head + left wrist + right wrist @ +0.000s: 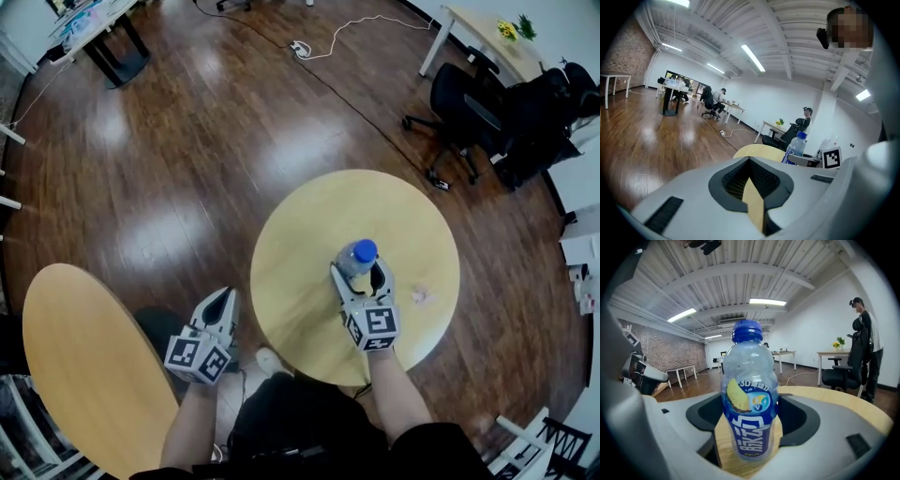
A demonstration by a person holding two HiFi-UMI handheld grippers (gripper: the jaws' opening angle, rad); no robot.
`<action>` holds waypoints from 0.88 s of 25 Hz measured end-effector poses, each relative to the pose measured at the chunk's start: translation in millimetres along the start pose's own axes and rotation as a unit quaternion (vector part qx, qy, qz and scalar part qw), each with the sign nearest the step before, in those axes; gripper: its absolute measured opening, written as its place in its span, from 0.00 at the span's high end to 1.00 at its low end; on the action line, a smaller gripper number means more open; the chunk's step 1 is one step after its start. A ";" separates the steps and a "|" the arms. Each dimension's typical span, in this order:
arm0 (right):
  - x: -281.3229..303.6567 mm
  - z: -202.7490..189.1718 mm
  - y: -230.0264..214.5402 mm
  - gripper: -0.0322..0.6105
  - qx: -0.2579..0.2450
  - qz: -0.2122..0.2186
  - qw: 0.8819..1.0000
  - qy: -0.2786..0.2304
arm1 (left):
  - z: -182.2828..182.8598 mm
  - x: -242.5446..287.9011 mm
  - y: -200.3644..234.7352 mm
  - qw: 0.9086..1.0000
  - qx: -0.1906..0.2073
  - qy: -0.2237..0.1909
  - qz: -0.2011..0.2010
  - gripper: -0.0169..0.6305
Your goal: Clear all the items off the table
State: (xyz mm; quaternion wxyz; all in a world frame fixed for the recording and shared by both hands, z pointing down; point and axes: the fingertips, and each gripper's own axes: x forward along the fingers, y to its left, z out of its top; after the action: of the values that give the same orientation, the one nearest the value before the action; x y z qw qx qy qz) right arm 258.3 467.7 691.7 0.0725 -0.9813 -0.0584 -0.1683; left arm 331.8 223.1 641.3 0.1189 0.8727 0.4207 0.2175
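A clear plastic bottle (pixel 357 255) with a blue cap and a blue label stands upright on the round wooden table (pixel 309 234). My right gripper (pixel 359 267) is open around it, one jaw on each side and the bottle (pixel 750 394) between the pads. In the right gripper view a strip of table shows between the bottle and the left pad. My left gripper (pixel 225 292) hangs off the table's left edge over the floor, jaws together and empty. In the left gripper view, the bottle (pixel 796 146) shows to the right, beyond the left gripper (pixel 751 164).
A second round wooden table (pixel 75 356) is at the lower left. Black office chairs (pixel 469 103) and a light desk (pixel 487 37) stand at the far right, and a white cable (pixel 347 37) lies on the wood floor. A person (pixel 865 343) stands by the chairs.
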 end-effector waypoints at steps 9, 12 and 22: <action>-13.8 -22.0 22.7 0.38 -0.043 0.012 0.999 0.007 | -15.6 -0.1 0.4 1.000 -0.005 0.013 0.004 0.98; -12.3 -27.2 21.1 0.38 -0.044 0.013 0.999 0.023 | -16.4 6.3 -11.3 1.000 -0.003 0.013 -0.007 0.98; -21.5 -27.2 22.1 0.30 -0.041 0.024 0.998 0.034 | -9.0 0.3 -26.1 1.000 -0.001 -0.003 -0.031 0.98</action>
State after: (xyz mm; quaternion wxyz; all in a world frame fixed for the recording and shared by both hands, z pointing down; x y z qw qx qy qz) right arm 232.5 439.7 707.1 0.0385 -0.9783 -0.0259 -0.2022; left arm 309.9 239.6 639.1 0.1279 0.8595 0.4473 0.2117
